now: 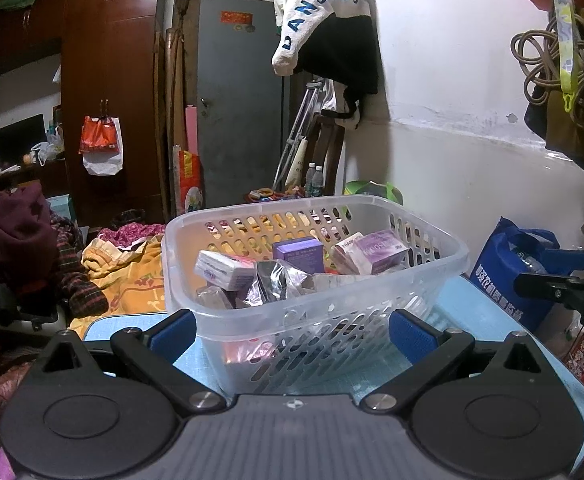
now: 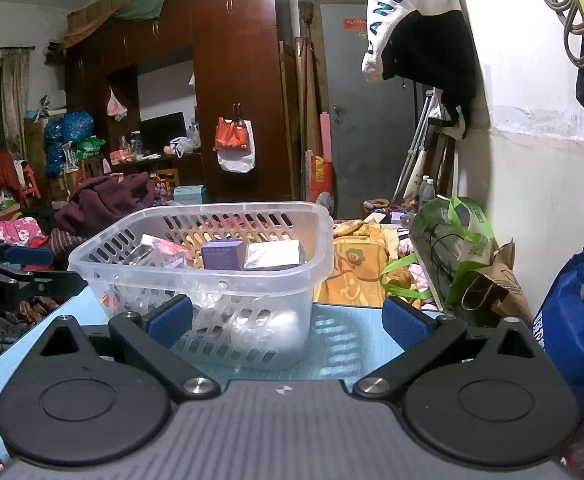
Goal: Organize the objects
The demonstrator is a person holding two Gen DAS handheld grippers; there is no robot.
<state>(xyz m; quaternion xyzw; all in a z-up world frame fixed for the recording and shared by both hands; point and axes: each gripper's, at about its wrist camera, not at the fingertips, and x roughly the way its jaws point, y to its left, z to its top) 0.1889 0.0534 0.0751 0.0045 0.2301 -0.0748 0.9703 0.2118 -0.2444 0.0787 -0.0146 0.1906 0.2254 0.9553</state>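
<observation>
Grippers: left gripper (image 1: 289, 330) and right gripper (image 2: 287, 320) both spread wide, nothing between the blue pads, held low over the blue mat (image 2: 344, 344).
Basket: clear slotted basket (image 1: 448, 252) sits on the mat, dead ahead at 12 o'clock from the left gripper, its near wall right between the open fingers; from the right gripper it lies toward 11 o'clock, off the left finger.
Nearer hand: the left one, I'd judge; the basket fills more of its view.
Long axis: runs away from the left gripper toward 1 o'clock, near corner facing it.
Contents: purple box (image 1: 298, 254), pale boxes and foil packs (image 1: 275, 280), heaped loosely inside.
Beyond: blue bag (image 1: 504, 276) at 2 o'clock, bedding at 10, hanging jacket and grey door at 12.
Coming move: likely a grasp at the rim, left side better placed.
</observation>
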